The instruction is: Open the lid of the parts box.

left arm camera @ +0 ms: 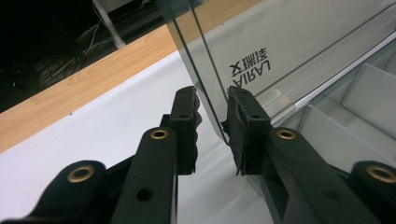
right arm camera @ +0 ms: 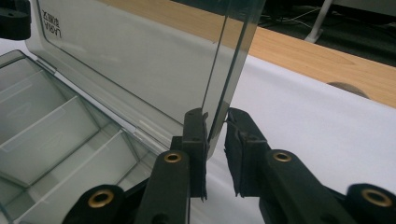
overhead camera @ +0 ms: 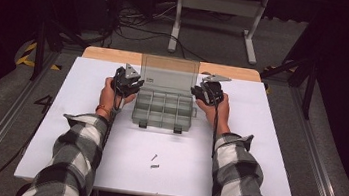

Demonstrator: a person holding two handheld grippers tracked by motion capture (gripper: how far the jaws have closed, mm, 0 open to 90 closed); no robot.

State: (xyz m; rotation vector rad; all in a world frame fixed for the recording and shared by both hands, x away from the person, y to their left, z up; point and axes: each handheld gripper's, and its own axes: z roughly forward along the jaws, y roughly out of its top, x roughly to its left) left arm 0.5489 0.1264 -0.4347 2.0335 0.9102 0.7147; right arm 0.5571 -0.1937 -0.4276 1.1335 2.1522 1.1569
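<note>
Clear plastic organizer box (overhead camera: 163,109), lid (overhead camera: 169,72) upright

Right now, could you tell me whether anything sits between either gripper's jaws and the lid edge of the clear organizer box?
Nothing visible does. The left gripper straddles one side edge of the raised lid, and the right gripper straddles the opposite edge; both sets of jaws are open around bare plastic. The two screws lie well clear, nearer the person.

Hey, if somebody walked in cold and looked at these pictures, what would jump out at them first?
A clear plastic compartment box sits mid-table on the white sheet with its lid standing upright. The left claw and right claw each straddle a side edge of that lid, jaws open around it. Two small screws lie loose nearer the person.
</note>
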